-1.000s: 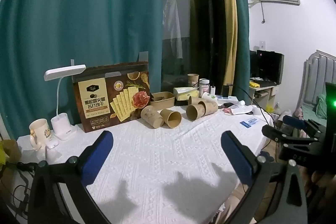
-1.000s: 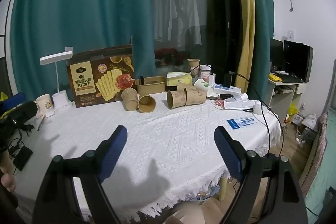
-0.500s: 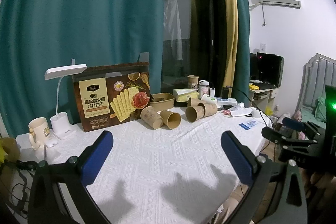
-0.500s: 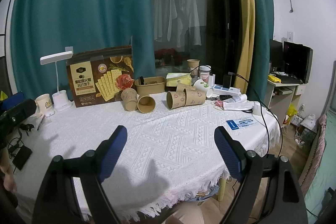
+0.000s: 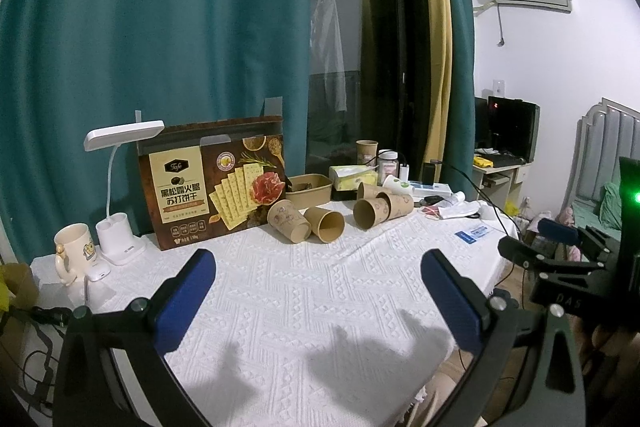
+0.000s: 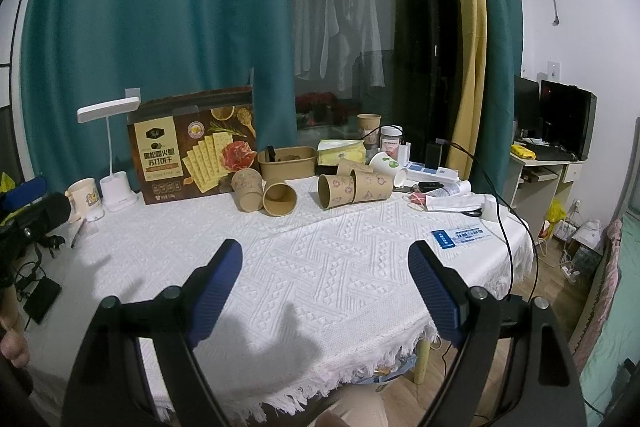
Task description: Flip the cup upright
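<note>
Several brown paper cups lie on their sides at the back of the white tablecloth (image 5: 300, 307): a left pair (image 5: 289, 223) (image 5: 325, 223) and a right group (image 5: 371, 213) (image 5: 400, 205). The right wrist view shows the same pair (image 6: 248, 189) (image 6: 280, 198) and the same group (image 6: 336, 190) (image 6: 372, 185). My left gripper (image 5: 316, 263) is open above the front of the table, well short of the cups. My right gripper (image 6: 325, 249) is open too, nothing between its blue pads, and shows at the right edge of the left wrist view (image 5: 540, 239).
Behind the cups stand a cracker box (image 5: 216, 187), a brown food tub (image 5: 310, 189), a tissue pack (image 5: 352, 177) and an upright cup (image 5: 367, 149). A desk lamp (image 5: 120, 187) and mug (image 5: 74, 251) sit at the left. Cables, papers and a white cup (image 6: 386, 163) lie at the right.
</note>
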Demonstrator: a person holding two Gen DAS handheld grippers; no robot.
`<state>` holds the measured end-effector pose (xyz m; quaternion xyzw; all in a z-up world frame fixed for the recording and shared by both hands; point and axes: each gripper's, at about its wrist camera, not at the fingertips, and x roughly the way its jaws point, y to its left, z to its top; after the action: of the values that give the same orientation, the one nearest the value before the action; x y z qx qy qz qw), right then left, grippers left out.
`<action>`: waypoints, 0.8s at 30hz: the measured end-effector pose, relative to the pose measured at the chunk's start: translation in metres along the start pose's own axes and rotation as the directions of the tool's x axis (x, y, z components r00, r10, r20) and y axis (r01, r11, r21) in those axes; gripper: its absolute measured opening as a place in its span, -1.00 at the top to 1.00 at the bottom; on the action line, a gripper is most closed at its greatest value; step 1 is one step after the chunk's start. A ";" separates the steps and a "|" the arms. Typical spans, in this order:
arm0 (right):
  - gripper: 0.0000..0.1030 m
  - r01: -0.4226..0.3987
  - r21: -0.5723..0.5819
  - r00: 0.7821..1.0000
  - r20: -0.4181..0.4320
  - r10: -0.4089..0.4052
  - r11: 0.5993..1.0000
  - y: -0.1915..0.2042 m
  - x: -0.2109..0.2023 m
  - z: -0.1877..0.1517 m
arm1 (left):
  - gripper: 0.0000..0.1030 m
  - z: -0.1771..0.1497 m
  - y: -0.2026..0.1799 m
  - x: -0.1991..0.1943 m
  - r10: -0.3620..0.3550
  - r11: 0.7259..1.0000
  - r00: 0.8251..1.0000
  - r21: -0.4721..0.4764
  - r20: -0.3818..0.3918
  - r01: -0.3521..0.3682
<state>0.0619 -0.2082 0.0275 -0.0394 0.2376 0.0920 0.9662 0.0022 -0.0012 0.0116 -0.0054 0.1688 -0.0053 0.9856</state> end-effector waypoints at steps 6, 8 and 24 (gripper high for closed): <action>-0.62 0.001 -0.001 1.000 0.000 -0.001 1.000 0.001 0.000 0.000 | -0.99 -0.002 0.000 0.000 0.001 1.000 1.000 0.000 0.003 -0.001; -0.62 0.001 -0.001 1.000 0.000 -0.001 1.000 0.000 0.000 0.000 | -0.99 -0.002 0.000 0.000 0.001 1.000 1.000 0.000 0.003 -0.001; -0.62 0.001 -0.003 1.000 0.001 -0.001 1.000 0.002 0.000 0.001 | -0.99 -0.004 0.000 0.000 0.000 1.000 1.000 0.000 0.004 0.000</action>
<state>0.0616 -0.2066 0.0280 -0.0408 0.2369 0.0918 0.9663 0.0005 -0.0015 0.0080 -0.0054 0.1670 -0.0054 0.9859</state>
